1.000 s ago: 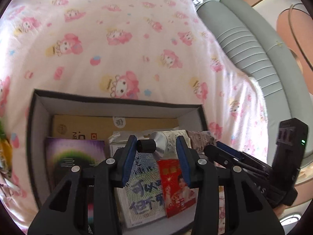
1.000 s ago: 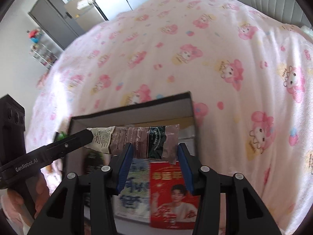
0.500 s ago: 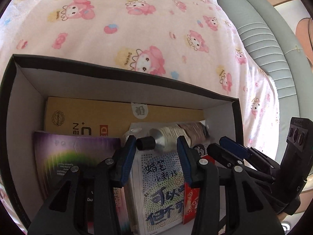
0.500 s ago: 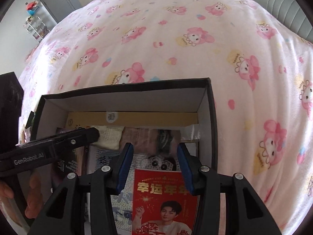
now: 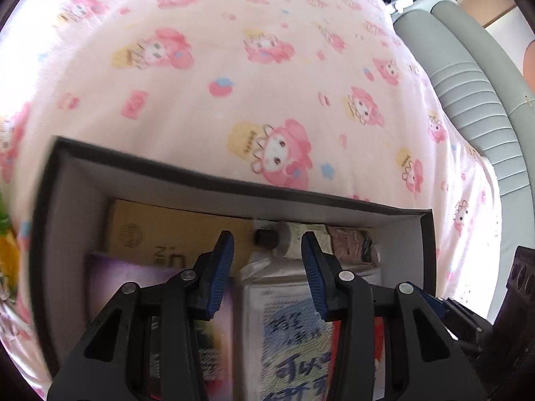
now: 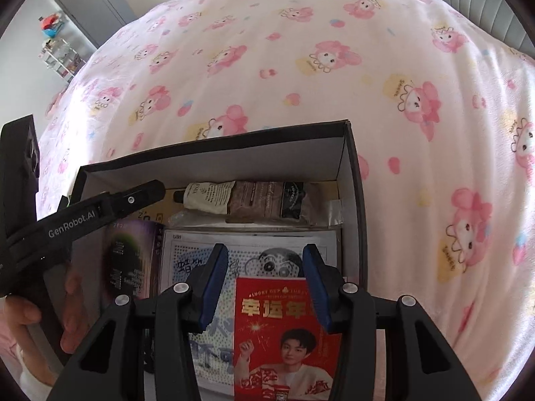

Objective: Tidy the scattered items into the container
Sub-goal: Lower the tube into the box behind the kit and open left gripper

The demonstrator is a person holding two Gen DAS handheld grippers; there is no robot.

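Above box, both claws (empty) gape.

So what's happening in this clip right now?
A person with a gripper in each hand is packing items into a dark box on a pink cartoon bedspread. A crumpled tube lies along the box's far wall, above a red packet and booklets. The left gripper and right gripper are both open, holding nothing.
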